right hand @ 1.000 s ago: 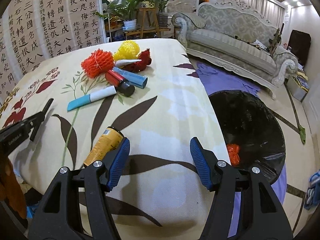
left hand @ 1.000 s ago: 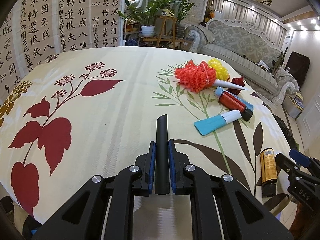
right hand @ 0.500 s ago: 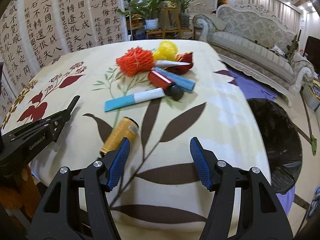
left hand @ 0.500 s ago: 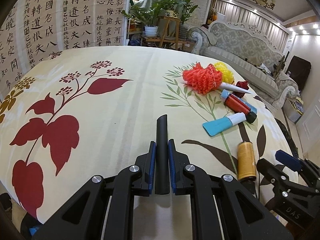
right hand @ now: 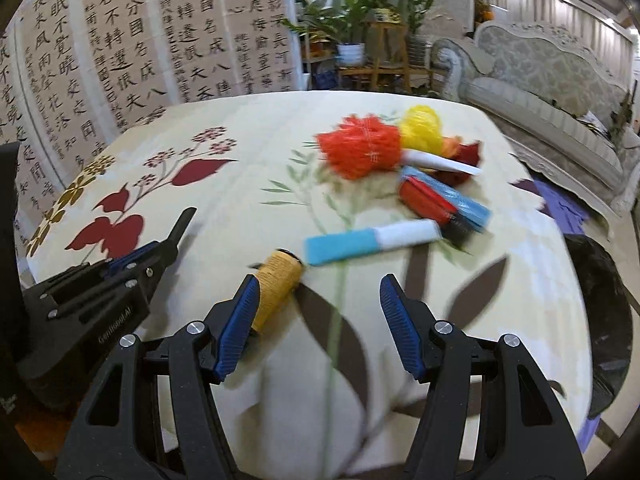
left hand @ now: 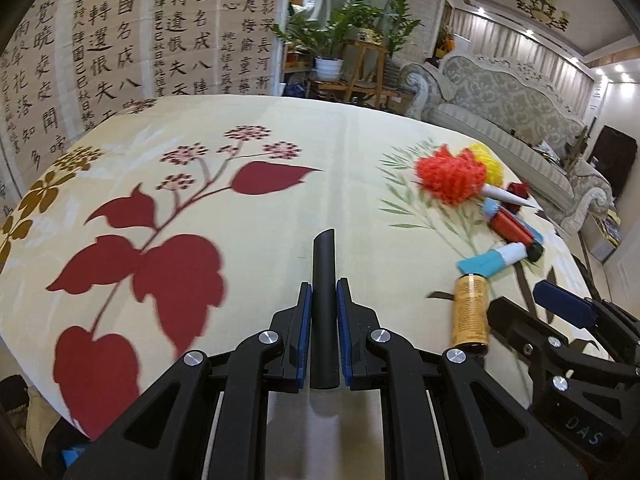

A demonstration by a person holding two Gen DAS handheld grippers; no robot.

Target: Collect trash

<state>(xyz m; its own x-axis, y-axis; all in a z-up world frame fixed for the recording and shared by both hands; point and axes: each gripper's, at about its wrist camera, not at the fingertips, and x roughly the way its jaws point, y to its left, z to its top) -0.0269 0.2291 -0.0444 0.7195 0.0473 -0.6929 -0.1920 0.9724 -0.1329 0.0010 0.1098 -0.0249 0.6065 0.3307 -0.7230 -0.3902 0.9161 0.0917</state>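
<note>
My left gripper (left hand: 323, 320) is shut on a black tube (left hand: 323, 280) and holds it above the flowered tablecloth. My right gripper (right hand: 320, 320) is open, its left finger beside an orange-yellow can (right hand: 278, 288) that lies on the table; the can also shows in the left wrist view (left hand: 469, 312). Beyond lie a blue-and-white tube (right hand: 372, 240), a red can (right hand: 428, 200), a blue wrapper (right hand: 464, 200), an orange foam net (right hand: 362, 146), a yellow net (right hand: 420, 126) and a white cone (right hand: 444, 164).
A black trash bag (right hand: 600, 300) stands on the floor off the table's right edge. A grey sofa (right hand: 560, 92) lies beyond it, plants (right hand: 360, 12) and a calligraphy screen (right hand: 120, 40) behind the table. The left gripper shows in the right wrist view (right hand: 120, 280).
My right gripper has swung left from the trash bag toward the table and closed in on the orange-yellow can. The left gripper still holds the black tube, shifting slightly.
</note>
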